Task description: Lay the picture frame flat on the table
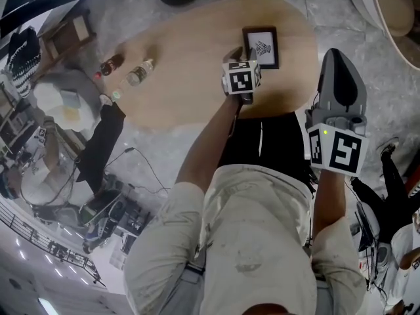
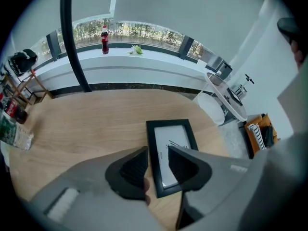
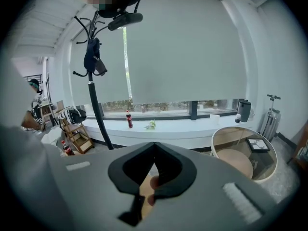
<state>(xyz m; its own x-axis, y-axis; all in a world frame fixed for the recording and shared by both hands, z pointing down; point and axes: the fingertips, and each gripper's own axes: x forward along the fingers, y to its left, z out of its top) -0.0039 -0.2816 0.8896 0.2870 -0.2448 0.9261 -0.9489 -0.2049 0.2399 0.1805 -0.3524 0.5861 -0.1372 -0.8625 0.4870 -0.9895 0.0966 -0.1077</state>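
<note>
The picture frame [image 1: 261, 46], black-edged with a white print, lies flat on the oval wooden table [image 1: 190, 58] near its right end. My left gripper [image 1: 241, 58] hovers just at the frame's near edge. In the left gripper view the frame [image 2: 171, 134] lies flat below the jaws. The left gripper [image 2: 158, 165] is open there, its pads apart on either side of the frame's left border and not pressing it. My right gripper [image 1: 335, 54] is held off the table's right side, over the floor. In its own view the right gripper [image 3: 154, 147] has its tips together and holds nothing.
Two bottles [image 1: 140, 73] [image 1: 111, 64] lie on the table's left part, and they also show at the left edge as bottles [image 2: 13, 124]. A cola bottle [image 2: 104, 39] stands on the window sill. A white round chair [image 2: 216, 107] is beyond the table's right end.
</note>
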